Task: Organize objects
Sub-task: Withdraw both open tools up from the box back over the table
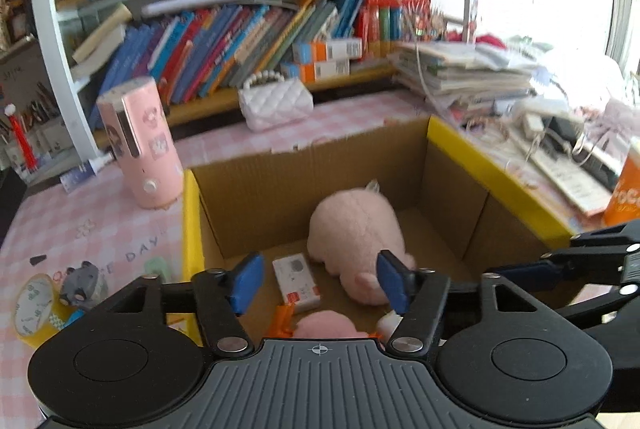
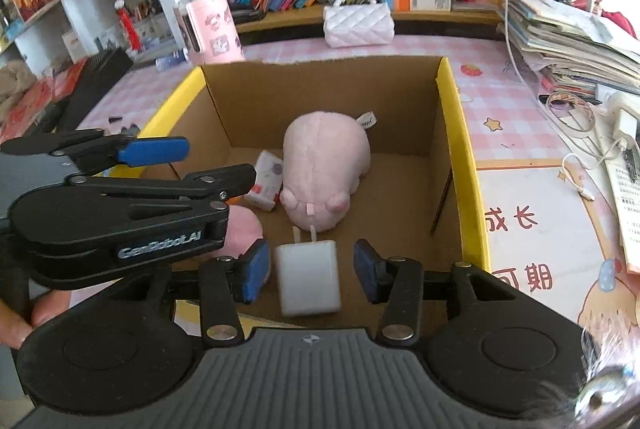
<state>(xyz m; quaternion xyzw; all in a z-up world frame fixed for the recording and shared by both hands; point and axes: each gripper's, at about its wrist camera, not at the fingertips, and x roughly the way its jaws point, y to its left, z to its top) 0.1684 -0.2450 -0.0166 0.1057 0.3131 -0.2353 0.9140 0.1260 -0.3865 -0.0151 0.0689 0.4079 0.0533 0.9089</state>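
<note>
Right wrist view alone shows white charger [image 2: 309,279] between right claw [image 2: 312,271] pads.

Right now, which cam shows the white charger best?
Right wrist: the charger sits whole between the right gripper's open pads, prongs toward the pink plush. Left wrist shows only a white sliver by its finger.

I see the box [image 2: 456,133] open on top, so I can enter from above. The plush [image 2: 324,165] fills the middle of its floor, with the packet [image 2: 266,185] touching its left and the charger [image 2: 308,277] near the front wall. The right strip of the floor is bare. The left gripper [image 2: 192,165] hangs over the box's left front corner. Outside, the pink cylinder [image 1: 140,145] stands at the box's far left corner on the bench [image 1: 72,229].
</note>
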